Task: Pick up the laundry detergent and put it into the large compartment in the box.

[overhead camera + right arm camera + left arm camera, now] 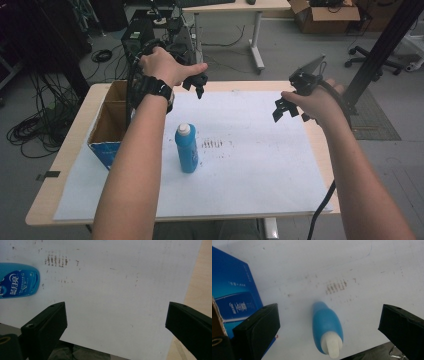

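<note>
A blue bottle (186, 148) with a white cap stands upright on the white paper sheet (250, 165) near the table's middle. From above, in the left gripper view, the bottle (327, 330) lies between my two wide-apart jaws. My left gripper (196, 84) hovers open over the table's far side, above and behind the bottle. My right gripper (285, 107) hangs open over the sheet's right part with nothing between its jaws. The bottle's label end (18, 280) shows at the left edge of the right gripper view.
An open cardboard box (109, 122) with a blue side (232, 295) stands at the table's left, close to the bottle. Brown smudges (212, 144) mark the paper. The wooden table edge (200, 290) borders the sheet on the right. Desks, cables and a chair sit beyond.
</note>
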